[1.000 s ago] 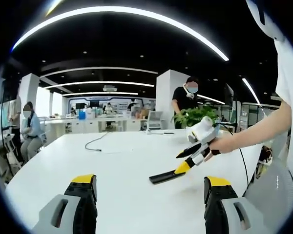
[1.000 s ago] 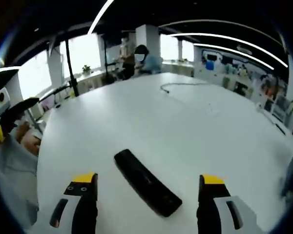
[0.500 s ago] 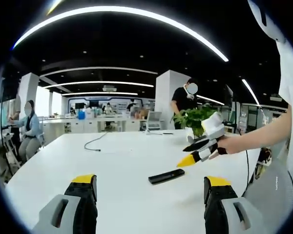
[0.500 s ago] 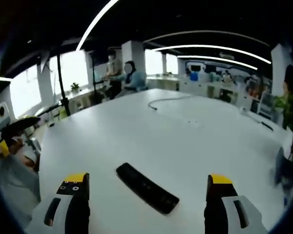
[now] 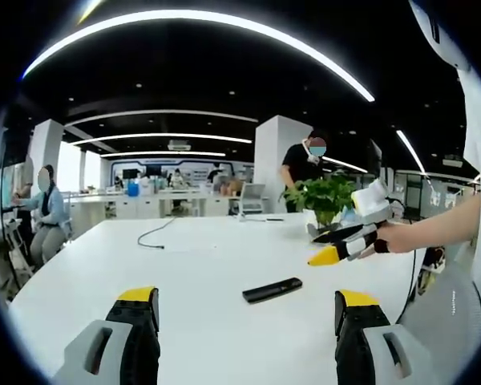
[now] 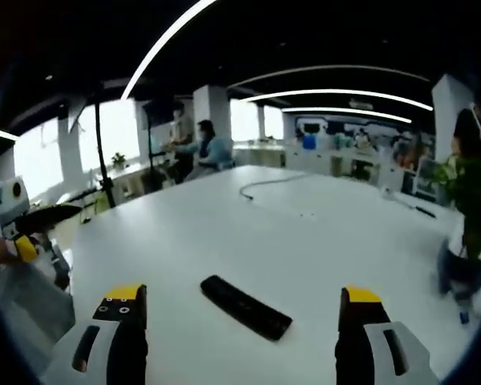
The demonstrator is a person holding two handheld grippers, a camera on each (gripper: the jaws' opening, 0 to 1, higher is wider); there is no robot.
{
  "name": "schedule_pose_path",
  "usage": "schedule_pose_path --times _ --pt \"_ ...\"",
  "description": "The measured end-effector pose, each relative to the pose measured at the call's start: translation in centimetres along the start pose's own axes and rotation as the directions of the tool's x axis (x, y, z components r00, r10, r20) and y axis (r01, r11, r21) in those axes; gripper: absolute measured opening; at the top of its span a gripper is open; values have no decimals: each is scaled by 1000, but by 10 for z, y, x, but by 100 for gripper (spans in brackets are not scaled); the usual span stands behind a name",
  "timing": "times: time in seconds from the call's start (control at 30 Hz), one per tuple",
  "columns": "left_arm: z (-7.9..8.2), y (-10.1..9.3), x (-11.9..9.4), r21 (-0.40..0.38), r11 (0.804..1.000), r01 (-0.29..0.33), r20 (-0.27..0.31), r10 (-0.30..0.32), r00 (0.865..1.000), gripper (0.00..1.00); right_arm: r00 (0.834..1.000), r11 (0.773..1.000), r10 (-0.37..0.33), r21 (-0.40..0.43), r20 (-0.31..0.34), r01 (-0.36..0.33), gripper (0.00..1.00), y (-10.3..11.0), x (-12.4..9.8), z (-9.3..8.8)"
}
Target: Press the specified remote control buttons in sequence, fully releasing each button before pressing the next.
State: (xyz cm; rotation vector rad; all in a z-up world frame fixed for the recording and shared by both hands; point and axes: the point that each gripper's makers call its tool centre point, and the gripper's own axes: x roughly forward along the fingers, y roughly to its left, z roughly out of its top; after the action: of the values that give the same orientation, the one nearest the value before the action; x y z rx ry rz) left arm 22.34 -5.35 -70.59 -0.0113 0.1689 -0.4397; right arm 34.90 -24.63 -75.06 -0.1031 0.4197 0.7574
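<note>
My left gripper (image 5: 246, 337): jaws wide, empty | my right gripper (image 6: 240, 341): jaws wide, raised off table | remote (image 6: 246, 306) flat on white table (image 6: 224, 233), near, between jaws | cable (image 6: 268, 183) far, blurry, probably loose

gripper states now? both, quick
Left gripper: open, empty, above the table.
Right gripper: open, empty, off the remote control.

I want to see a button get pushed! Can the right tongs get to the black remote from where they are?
Probably yes. The remote lies flat on the bare white table, ahead of the open right tongs, which hang above it. Nothing stands between them.
</note>
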Motion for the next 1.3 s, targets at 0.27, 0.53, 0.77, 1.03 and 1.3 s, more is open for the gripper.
schedule_pose_path --times 0.27,0.53,0.77,1.03,1.3 --pt "0 -1 0 -5 1000 6 0 -6 1000 94 1000 1000 -21 16 5 21 99 4 -20 -7" --pt "4 0 -2 -15 1000 2 19 -1 1000 93 998 999 -28 30 47 27 99 16 -41 -6" --pt "5 0 -3 -22 1000 6 26 -6 1000 92 998 999 -51 21 46 50 99 19 -55 -12" --pt "4 -2 -3 -20 1000 13 23 -13 1000 92 994 992 -100 76 48 96 99 19 -76 -22" --pt "5 -2 -2 -28 999 15 27 -14 1000 92 987 986 -146 86 66 140 99 14 -91 -24"
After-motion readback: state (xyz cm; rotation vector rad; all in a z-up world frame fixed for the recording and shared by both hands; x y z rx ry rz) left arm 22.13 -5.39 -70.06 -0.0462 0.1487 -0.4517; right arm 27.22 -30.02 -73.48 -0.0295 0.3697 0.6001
